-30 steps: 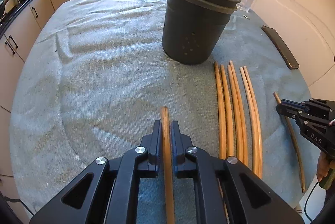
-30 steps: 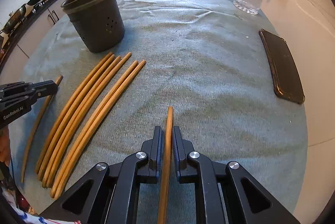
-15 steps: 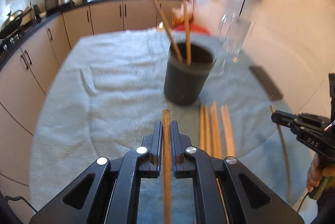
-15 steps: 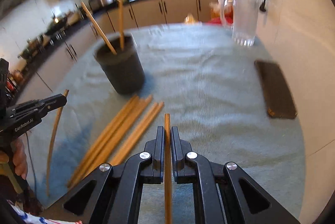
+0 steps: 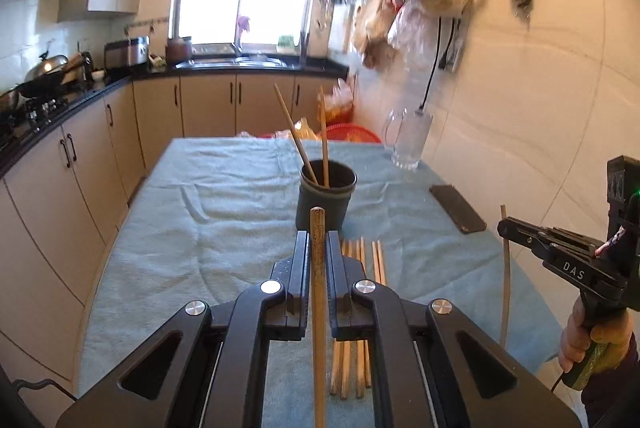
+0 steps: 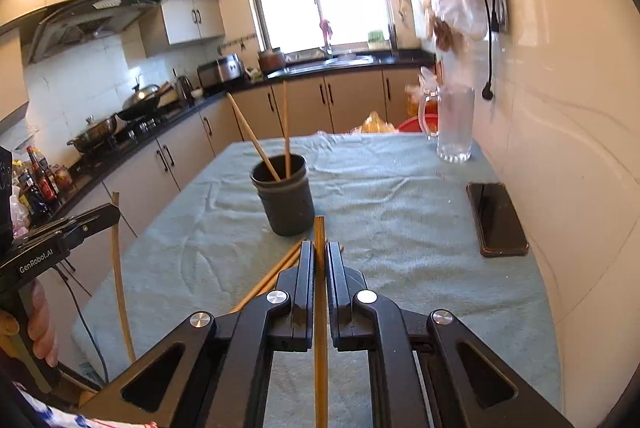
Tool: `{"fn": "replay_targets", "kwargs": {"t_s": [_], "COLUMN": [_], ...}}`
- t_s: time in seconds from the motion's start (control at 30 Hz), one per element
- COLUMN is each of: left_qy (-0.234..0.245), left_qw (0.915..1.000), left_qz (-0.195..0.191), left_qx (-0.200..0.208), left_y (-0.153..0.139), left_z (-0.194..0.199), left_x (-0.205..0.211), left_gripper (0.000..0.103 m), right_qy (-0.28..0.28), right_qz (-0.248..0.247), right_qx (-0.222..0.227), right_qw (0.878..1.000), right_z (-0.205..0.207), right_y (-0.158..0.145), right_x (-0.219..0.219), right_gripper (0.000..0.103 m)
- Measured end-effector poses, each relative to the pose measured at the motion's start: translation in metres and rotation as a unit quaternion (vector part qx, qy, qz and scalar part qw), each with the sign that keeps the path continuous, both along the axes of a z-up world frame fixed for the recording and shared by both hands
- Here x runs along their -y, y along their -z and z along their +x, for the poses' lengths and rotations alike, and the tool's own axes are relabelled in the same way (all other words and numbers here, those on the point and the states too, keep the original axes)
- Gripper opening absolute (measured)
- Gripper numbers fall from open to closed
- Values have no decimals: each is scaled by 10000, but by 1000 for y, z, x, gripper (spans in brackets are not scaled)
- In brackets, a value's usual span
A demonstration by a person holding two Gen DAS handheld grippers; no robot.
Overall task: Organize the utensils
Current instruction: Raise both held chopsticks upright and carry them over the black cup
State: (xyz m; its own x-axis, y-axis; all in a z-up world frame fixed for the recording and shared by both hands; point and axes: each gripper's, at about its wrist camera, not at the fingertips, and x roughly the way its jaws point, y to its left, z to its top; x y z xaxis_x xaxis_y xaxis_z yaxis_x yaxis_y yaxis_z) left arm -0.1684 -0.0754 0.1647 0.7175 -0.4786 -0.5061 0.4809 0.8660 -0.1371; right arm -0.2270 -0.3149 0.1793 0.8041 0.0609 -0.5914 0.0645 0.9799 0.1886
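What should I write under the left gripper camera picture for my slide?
Left gripper pinches one chopstick above the towel-covered table, facing a dark holder with two chopsticks inside.

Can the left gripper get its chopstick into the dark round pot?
Probably yes. The left gripper holds a wooden chopstick, and the dark round pot stands just ahead, mouth open, with only two sticks inside.

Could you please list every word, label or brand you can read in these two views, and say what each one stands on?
"DAS": on the side of the right gripper, seen from the left wrist camera.
"GenRobot.AI": on the side of the left gripper, seen from the right wrist camera.
Labels on the bottles at the counter's near end: too small and blurred to read.
No other text is legible in either view.
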Motion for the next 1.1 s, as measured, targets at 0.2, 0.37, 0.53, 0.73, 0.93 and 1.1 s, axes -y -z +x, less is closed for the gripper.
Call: {"fn": "replay_targets", "kwargs": {"t_s": [0.2, 0.37, 0.53, 0.73, 0.93, 1.1], "left_qy": [7, 45, 105, 133, 132, 106], "left_qw": [9997, 9990, 9984, 9981, 9982, 9981], "left_qz": [-174, -276, -351, -402, -438, -449], "left_qx": [198, 340, 437, 447, 386, 399], "left_y": [-11, -18, -26, -29, -32, -40], "left_z": [-30, -45, -53, -51, -45, -36], "left_x": [-13, -18, -20, -19, -16, -13], "left_gripper": [7, 7, 7, 7, 7, 7], "right_qy": [-41, -98, -142, -169, -155, -168], "right_qz": [-28, -77, -196, -195, -134, -124], "right_qx": [298, 526, 716, 845, 864, 878], "right_qw": [9995, 9985, 9971, 9961, 9960, 9959], "right_z": [-23, -37, -47, -46, -35, -29], "right_y": [-15, -26, -37, -44, -45, -46], "right_x": [-11, -20, -28, -31, -27, -25], "right_gripper": [6, 6, 6, 6, 6, 6]}}
